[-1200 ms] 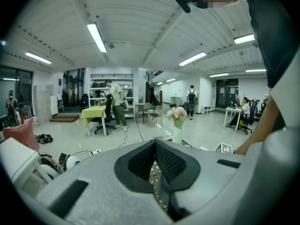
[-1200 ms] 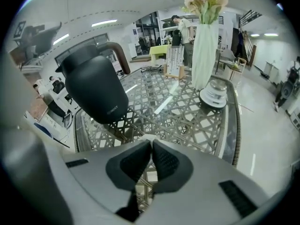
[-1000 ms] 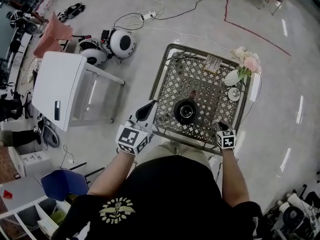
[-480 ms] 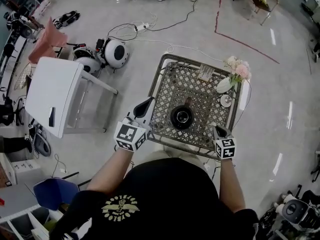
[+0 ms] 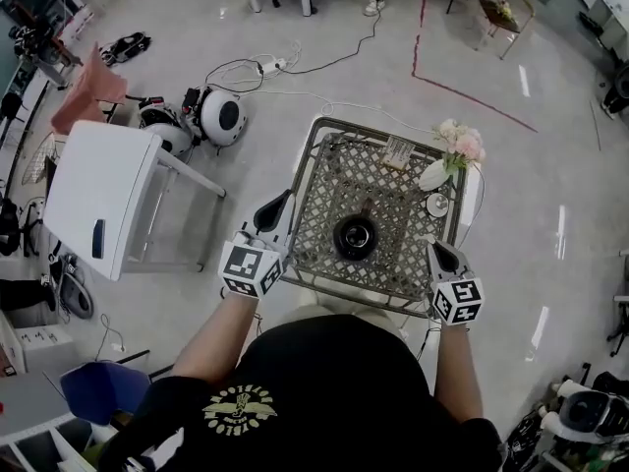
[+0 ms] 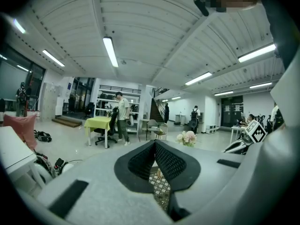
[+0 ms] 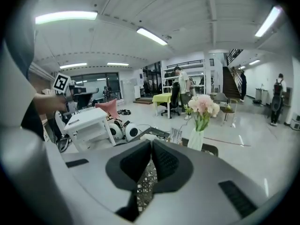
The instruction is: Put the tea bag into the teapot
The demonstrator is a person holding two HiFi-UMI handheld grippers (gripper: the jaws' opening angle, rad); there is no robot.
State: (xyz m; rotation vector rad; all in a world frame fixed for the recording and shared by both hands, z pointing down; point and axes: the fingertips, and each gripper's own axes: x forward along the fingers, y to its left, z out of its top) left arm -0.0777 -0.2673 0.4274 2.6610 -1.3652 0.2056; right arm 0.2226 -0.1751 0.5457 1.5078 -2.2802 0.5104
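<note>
Waiting at the near edge of the desk (image 5: pixel 388 268), with left tool (image 5: pixel 280 203) and right tool (image 5: pixel 437 254) both pinched shut on nothing. Seemingly nothing done yet: teapot (image 5: pixel 355 236) mid-desk, likely tea bag (image 5: pixel 398 151) at the far edge, unfetched.

The left gripper (image 5: pixel 283 201) and right gripper (image 5: pixel 433 249) hover at a lattice table's (image 5: pixel 388 190) near corners, flanking a black teapot (image 5: pixel 355 237); flowers (image 5: pixel 460 142) stand beyond.

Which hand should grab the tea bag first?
Probably right. The right tool is over the table, and the small white packet, likely the tea bag, lies beyond the teapot, to its right. The left tool hangs outside the table's left edge. Both are shut, empty.
</note>
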